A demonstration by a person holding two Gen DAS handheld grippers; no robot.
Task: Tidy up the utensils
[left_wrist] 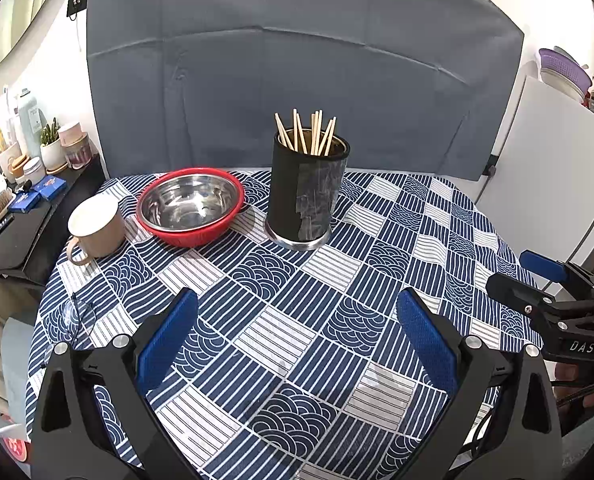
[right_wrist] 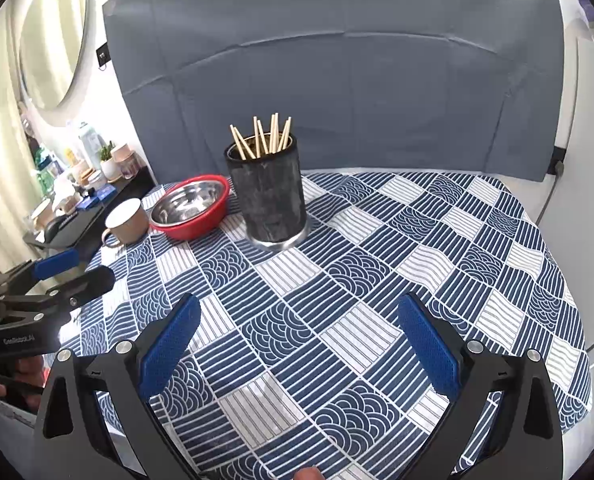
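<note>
Through the left wrist view, I am holding my left gripper wide apart and gripping nothing; the holder is standing ahead of it with chopsticks already inside, a bowl and cup ahead to its left.

Through the right wrist view, my right gripper is likewise gaping, carrying nothing, with the holder ahead, slightly left. No loose utensils are showing, so I am judging the sorting essentially finished.

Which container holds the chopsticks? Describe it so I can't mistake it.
On the blue-and-white patterned tablecloth, look toward the far edge by the grey backdrop. The chopstick holder stands right of the red-rimmed steel bowl and beige mug. It is the only tall, dark, upright cylinder, with wooden chopsticks sticking out.
</note>
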